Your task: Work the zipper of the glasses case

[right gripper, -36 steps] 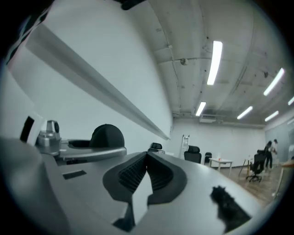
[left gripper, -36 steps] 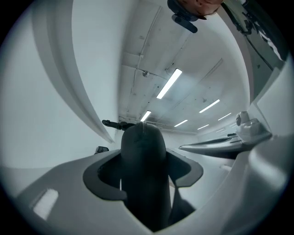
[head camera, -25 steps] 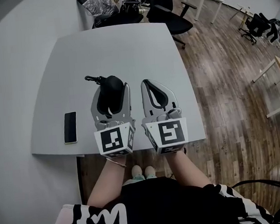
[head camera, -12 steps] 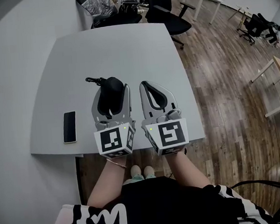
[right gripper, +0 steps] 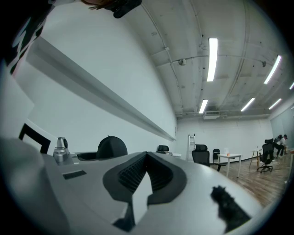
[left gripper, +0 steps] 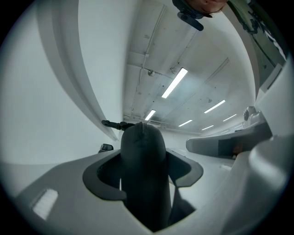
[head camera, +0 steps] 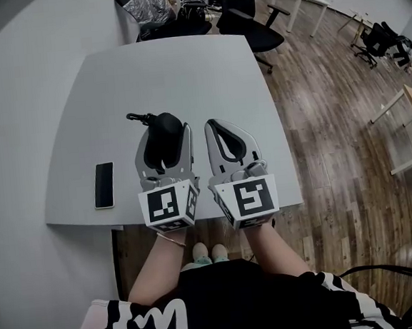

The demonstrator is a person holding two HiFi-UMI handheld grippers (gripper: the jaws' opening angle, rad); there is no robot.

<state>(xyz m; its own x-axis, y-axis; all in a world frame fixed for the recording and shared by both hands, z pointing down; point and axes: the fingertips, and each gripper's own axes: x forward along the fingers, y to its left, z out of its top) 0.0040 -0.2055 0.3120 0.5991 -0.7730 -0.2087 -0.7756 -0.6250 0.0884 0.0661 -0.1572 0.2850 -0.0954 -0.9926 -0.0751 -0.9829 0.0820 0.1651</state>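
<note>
Glasses case [head camera: 164, 131] clamped in left gripper [head camera: 164, 128], pads pressing on both flanks, over near part of grey table [head camera: 183, 69]. Resting on the top or lifted clear of it: not readable from above. Long axis along the jaws, pointing away from the person. Rounded far end proud of the fingertips, black clip [head camera: 139, 117] jutting from that end toward the left.

Right gripper [head camera: 217, 123] just beside and parallel, jaws pinched together on nothing, ribbed pads meeting at the tips. Case directly to its left, close but apart, so probably a short sideways reach for the only free tool, jaws to be opened first.

Zipper pull not made out in any view. Faint seam ridge [left gripper: 143, 133] along the crown in the left gripper view, likely the zip line, running lengthwise.

Materials: case matte black, domed and oval, soft-looking shell, likely to give a little under the squeeze. Gripper bodies pale grey moulded plastic with dark pad liners, marker cubes at the rear.

Elsewhere on the table — dark phone [head camera: 103, 185] lying flat, well apart to the left. Office chair [head camera: 251, 20] beyond the far edge.
</note>
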